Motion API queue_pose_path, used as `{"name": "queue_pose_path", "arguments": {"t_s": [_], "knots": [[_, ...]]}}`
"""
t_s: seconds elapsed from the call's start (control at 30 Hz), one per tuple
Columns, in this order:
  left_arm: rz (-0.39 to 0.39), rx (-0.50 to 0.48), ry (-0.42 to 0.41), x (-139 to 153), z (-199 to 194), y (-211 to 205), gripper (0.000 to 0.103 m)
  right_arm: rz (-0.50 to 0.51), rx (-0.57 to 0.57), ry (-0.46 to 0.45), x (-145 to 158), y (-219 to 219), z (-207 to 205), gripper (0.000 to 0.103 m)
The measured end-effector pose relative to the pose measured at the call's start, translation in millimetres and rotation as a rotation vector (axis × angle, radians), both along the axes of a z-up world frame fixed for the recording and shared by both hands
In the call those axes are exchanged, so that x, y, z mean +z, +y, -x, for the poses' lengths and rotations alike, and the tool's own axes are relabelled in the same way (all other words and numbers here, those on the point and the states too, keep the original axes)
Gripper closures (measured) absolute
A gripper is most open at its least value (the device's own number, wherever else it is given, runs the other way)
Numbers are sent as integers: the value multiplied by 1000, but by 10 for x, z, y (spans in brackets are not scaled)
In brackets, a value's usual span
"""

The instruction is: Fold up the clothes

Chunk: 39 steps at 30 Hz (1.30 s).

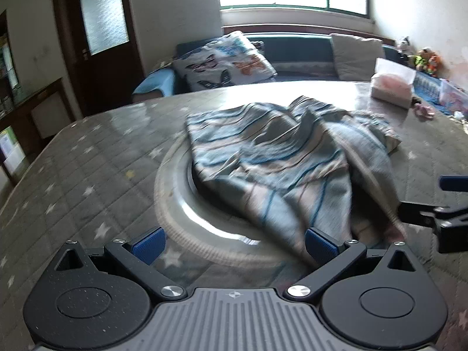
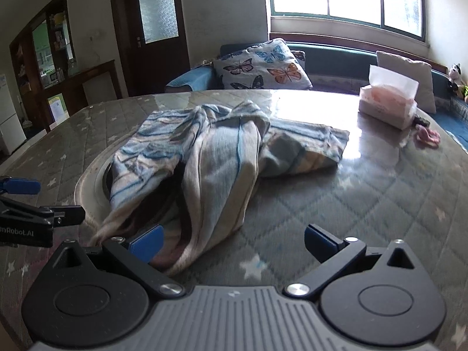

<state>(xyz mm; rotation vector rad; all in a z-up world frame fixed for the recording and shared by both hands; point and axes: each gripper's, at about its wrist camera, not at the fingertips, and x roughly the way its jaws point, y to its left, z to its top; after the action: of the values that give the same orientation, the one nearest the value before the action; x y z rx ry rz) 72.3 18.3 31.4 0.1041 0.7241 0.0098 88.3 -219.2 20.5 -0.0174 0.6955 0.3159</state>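
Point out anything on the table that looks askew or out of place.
The striped garment lies crumpled in a heap, partly draped over the round inset in the table, not flat. Both grippers, left and right, are open.

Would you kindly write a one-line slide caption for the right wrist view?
Open right tongs hover at the near hem of a crumpled blue-striped garment on a star-patterned grey table.
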Motion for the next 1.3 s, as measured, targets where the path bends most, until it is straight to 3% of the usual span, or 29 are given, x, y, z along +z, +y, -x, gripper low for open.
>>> {"name": "queue_pose_path", "arguments": {"t_s": [0.3,0.47,0.57,0.63,0.73,0.83,1.07,1.3], "knots": [[2,-156,-43,100,-289,-364,2,8,0,-21,171,-56,-399,0],[8,-213,-19,30,-487,-503,16,29,11,-38,249,-57,-592,0],[10,-242,7,-49,-566,-549,30,39,21,-45,269,-35,-673,0],[19,-251,22,-88,-596,-544,55,44,29,-48,277,-13,-727,0],[39,-246,29,-106,-603,-479,78,47,46,-52,298,30,-796,1],[57,-213,5,-58,-564,-359,91,50,66,-63,328,91,-849,1],[97,-88,-29,47,-430,-2,96,37,97,-76,374,256,-962,3],[89,15,-18,-36,-312,263,97,66,137,-80,353,460,-1009,5]]}}
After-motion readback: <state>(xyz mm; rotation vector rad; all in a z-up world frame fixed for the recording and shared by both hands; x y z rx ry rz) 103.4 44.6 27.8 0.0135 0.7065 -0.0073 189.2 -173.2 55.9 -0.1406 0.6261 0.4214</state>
